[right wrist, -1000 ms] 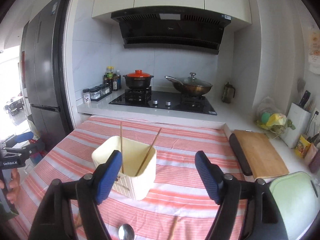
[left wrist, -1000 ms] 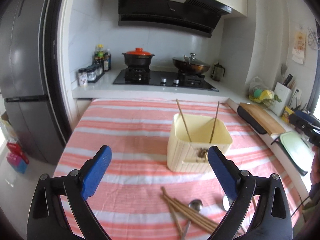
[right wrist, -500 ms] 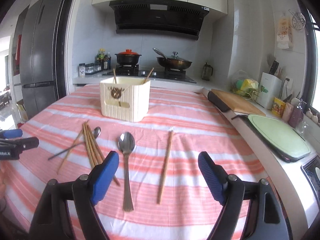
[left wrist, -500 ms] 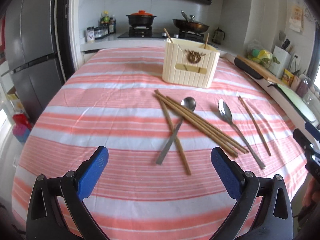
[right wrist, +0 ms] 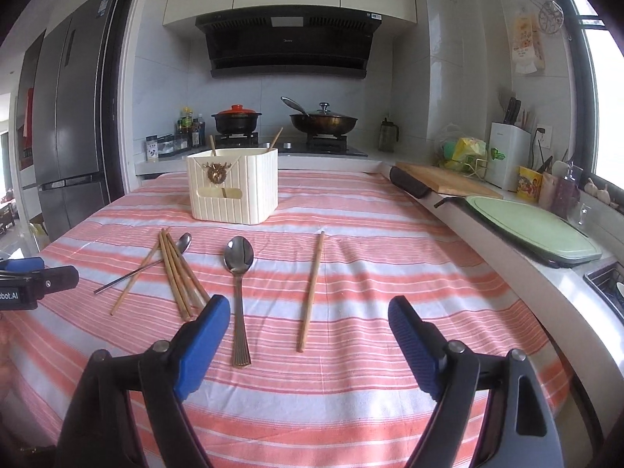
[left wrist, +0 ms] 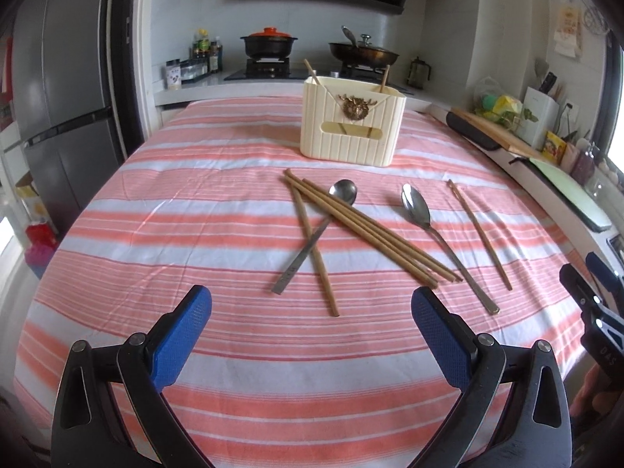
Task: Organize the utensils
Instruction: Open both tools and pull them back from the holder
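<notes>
A striped pink-and-white tabletop (left wrist: 163, 234) carries everything. Toward its far end stands a cream ribbed utensil holder (left wrist: 353, 124) with two chopsticks (left wrist: 312, 72) leaning inside (a small brass ornament on its front). In front of it lie a bundle of chopsticks (left wrist: 370, 230) crossing a small spoon (left wrist: 343, 193), then a larger spoon (right wrist: 238, 273) to their right, and a single chopstick (right wrist: 311, 290) just beyond that. The left tongs (left wrist: 312, 304) hang wide above the near cloth, nothing between them. The right tongs (right wrist: 308, 312) are opening, wide already, the big spoon's handle and the lone chopstick's near end lying below the gap, untouched.
</notes>
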The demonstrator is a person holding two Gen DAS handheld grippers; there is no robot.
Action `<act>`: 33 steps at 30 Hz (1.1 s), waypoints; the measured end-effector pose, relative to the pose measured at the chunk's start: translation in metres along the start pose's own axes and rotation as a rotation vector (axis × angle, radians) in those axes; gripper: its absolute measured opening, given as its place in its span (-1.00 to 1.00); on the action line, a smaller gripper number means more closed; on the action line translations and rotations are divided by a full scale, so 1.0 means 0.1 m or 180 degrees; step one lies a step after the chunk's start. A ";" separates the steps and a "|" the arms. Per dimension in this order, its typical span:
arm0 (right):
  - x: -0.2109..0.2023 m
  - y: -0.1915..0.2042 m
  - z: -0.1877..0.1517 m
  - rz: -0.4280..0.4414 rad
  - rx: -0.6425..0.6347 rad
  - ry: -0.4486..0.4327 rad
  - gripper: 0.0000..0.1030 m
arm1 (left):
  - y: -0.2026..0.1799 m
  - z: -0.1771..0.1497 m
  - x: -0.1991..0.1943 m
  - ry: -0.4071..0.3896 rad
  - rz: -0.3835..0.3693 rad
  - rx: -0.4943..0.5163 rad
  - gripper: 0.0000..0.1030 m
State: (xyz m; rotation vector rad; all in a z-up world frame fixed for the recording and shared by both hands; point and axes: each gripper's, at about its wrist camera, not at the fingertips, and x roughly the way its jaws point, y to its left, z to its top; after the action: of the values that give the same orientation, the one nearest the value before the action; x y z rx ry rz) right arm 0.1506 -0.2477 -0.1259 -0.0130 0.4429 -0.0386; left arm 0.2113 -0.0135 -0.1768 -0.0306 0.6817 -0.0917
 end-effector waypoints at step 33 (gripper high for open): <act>0.20 -0.14 -0.12 -0.0058 0.0054 0.0445 0.66 | 0.46 0.42 0.30 0.0156 0.0147 -0.0090 0.98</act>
State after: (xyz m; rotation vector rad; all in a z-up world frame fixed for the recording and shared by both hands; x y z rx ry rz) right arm 0.1634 -0.2630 -0.1450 0.0025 0.5824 -0.0616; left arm 0.2649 0.0293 -0.1656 -0.0398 0.7322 -0.0385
